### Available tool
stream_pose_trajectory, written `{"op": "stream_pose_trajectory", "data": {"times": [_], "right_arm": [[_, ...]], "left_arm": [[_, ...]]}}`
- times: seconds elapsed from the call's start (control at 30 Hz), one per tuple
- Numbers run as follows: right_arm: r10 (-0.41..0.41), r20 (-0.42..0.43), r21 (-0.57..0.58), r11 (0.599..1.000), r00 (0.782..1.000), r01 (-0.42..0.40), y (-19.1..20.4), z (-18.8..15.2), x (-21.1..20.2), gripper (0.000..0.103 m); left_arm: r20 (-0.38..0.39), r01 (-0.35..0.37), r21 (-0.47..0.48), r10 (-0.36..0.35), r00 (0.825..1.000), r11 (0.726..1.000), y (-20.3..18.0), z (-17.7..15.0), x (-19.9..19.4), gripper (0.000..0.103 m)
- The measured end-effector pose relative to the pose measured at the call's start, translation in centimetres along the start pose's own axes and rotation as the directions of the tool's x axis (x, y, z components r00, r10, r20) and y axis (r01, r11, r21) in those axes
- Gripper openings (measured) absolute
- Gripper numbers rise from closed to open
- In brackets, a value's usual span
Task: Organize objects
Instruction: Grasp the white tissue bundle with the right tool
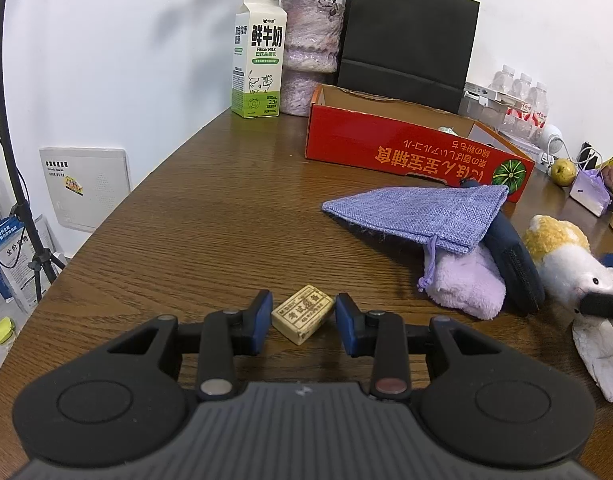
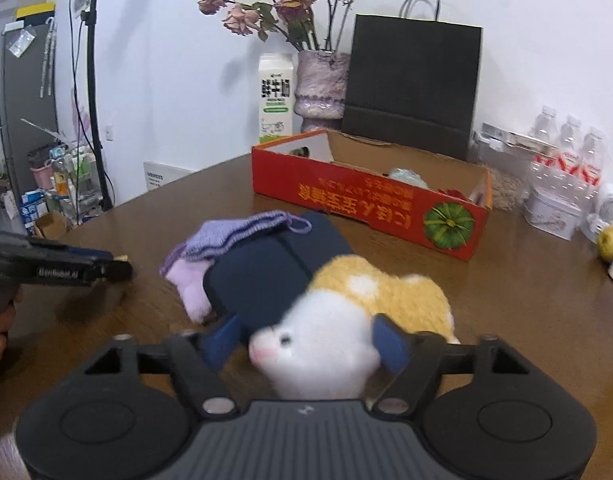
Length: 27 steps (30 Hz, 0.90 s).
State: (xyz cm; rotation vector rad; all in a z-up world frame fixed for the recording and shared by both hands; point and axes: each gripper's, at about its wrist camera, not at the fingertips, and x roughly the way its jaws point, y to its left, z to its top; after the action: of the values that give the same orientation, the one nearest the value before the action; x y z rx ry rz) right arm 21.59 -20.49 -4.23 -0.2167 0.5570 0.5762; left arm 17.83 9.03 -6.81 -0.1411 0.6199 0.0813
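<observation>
Left gripper (image 1: 303, 317) sits low over the wooden bench (image 1: 210, 224), jaws narrowly apart around a small cream eraser block (image 1: 302, 314); slim gaps show on both sides, so the pads are not pressing it. The eraser lies on the bench at a skew.

Right gripper (image 2: 310, 342) has jaws wide, straddling the white head of a plush hamster toy (image 2: 326, 344). Its right pad touches the fur; a firm clamp cannot be told. The toy's yellow back points away from the camera.

Just behind the plush lie a navy zip pouch (image 2: 266, 272), a lilac drawstring bag (image 1: 418, 212) draped over it, and a pale purple fluffy cloth (image 1: 466, 280).

The red cardboard box (image 1: 406, 148) stands open farther back, with a milk carton (image 1: 258, 56), vase (image 1: 310, 48) and black paper bag (image 1: 410, 32) by the wall.
</observation>
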Motion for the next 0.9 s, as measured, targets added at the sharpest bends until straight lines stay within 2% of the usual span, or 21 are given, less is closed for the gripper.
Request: {"op": "stream_pose_trajectory", "data": {"times": [0.17, 0.27, 0.37, 0.57, 0.63, 0.73, 0.9], "right_arm": [[-0.075, -0.081, 0.019, 0.997, 0.994, 0.076, -0.3, -1.8, -1.4, 0.098], [-0.107, -0.142, 0.057, 0.992, 0.984, 0.116, -0.4, -2.8, -0.8, 0.098], [-0.100, -0.185, 0.123, 0.985, 0.978, 0.124, -0.8, -3.3, 0.1, 0.098], [-0.114, -0.187, 0.166, 0.975, 0.976, 0.146, 0.0, -3.8, 0.5, 0.101], [-0.112, -0.180, 0.163, 0.976, 0.977, 0.142, 0.2, -4.0, 0.1, 0.098], [-0.111, -0.166, 0.163, 0.977, 0.980, 0.138, 0.2, -4.1, -0.5, 0.080], [-0.099, -0.161, 0.152, 0.981, 0.982, 0.124, -0.1, -4.4, -1.3, 0.076]], "left_arm": [[0.003, -0.001, 0.006, 0.001, 1.000, 1.000, -0.1, 0.0, 0.0, 0.035], [0.002, 0.004, 0.005, -0.004, 1.000, 1.000, -0.1, 0.1, -0.1, 0.035], [0.019, 0.008, 0.009, -0.008, 1.000, 1.000, -0.1, 0.3, -0.7, 0.035], [0.026, 0.026, 0.015, -0.026, 0.999, 1.000, -0.3, 0.2, -1.6, 0.035], [0.027, 0.035, 0.018, -0.036, 0.999, 0.999, -0.5, 0.1, -1.9, 0.035], [0.030, 0.048, 0.022, -0.049, 0.998, 0.999, -0.7, -0.1, -2.3, 0.035], [0.041, 0.056, 0.034, -0.058, 0.997, 0.998, -1.1, -0.4, -3.4, 0.035]]}}
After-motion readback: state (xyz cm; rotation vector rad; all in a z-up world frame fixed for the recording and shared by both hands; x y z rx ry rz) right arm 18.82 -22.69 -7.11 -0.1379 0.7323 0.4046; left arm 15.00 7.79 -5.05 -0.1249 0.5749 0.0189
